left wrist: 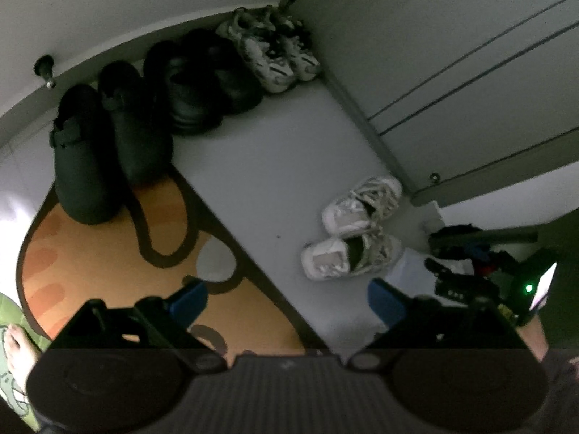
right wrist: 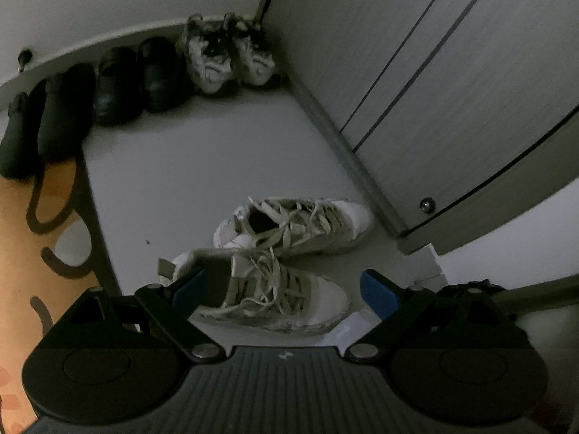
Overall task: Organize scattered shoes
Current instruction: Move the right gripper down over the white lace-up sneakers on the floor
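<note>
A pair of white laced sneakers lies on the grey floor near a cabinet corner, the near one (right wrist: pixel 275 289) and the far one (right wrist: pixel 296 224); the pair also shows in the left wrist view (left wrist: pixel 354 231). My right gripper (right wrist: pixel 286 294) is open, just above the near sneaker, its left finger at the heel opening. My left gripper (left wrist: pixel 286 300) is open and empty, above the floor at the mat's edge. Along the far wall stand black clogs (left wrist: pixel 108 137), black shoes (left wrist: pixel 202 79) and grey-white trainers (left wrist: pixel 271 47) in a row.
An orange patterned mat (left wrist: pixel 108 253) covers the floor at left. A grey cabinet (right wrist: pixel 452 90) stands at right. A doorstop (left wrist: pixel 45 68) sticks from the wall. A bare foot (left wrist: pixel 16 354) is at the lower left. The right gripper's body (left wrist: pixel 488 282) shows at right.
</note>
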Action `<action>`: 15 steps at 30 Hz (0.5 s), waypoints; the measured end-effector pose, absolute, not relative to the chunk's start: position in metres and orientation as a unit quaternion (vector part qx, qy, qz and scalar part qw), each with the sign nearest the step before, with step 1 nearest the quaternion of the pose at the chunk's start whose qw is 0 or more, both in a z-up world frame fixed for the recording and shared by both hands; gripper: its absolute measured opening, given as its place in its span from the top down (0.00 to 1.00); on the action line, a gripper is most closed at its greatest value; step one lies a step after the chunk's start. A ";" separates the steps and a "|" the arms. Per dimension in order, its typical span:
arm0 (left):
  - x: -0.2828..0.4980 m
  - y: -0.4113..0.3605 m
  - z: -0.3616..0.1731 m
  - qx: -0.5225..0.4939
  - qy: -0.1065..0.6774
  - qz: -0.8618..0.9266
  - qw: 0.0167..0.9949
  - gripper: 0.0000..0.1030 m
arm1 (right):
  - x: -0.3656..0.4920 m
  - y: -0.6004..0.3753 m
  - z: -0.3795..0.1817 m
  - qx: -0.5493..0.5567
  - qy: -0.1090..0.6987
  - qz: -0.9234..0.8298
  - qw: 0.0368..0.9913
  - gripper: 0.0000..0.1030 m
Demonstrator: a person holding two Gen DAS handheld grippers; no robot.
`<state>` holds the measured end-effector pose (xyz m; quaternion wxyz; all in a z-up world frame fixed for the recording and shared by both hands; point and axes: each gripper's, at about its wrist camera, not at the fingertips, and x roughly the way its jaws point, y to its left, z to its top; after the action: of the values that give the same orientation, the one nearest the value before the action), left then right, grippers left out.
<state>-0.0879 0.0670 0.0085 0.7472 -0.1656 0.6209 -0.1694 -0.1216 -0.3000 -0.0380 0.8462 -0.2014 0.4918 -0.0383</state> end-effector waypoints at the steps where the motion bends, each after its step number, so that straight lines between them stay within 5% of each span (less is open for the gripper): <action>1: -0.086 0.070 0.007 -0.168 0.622 -0.166 0.747 0.06 | -0.118 -0.301 -0.042 -0.211 0.493 -0.038 0.843 0.08; 15: -0.083 0.106 -0.002 -0.185 0.629 -0.154 0.739 0.06 | -0.030 -0.336 -0.099 -0.236 0.542 -0.079 0.803 0.17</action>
<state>-0.0833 0.1064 -0.0022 0.7392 -0.1854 0.6289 -0.1537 -0.0301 -0.3364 -0.0987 0.8030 -0.2356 0.5417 -0.0792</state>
